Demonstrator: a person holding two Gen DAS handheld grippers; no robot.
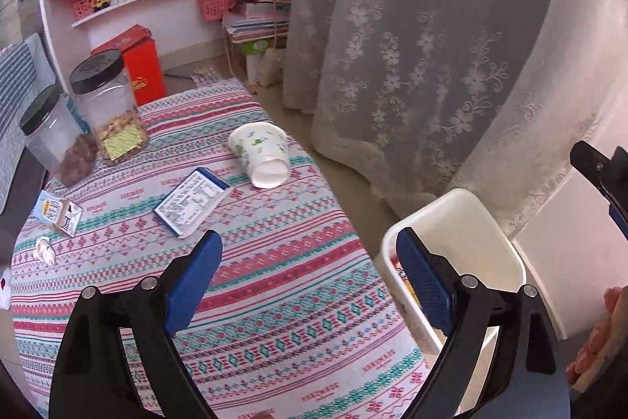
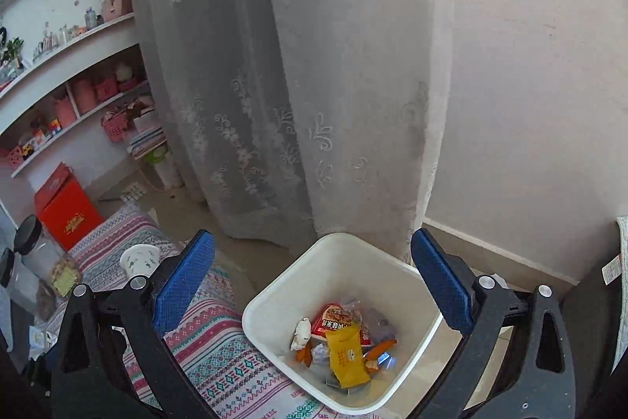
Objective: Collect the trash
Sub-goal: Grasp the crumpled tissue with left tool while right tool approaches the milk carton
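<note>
Both tools gape with nothing between them: the left tool over the striped patterned cloth on the desk, whose woven lettering is too small to read, the right tool above the white square plastic bin. Left of the bin lie a tipped floral paper cup and a blue-edged carton with fine print; inside it, a yellow snack wrapper
</note>
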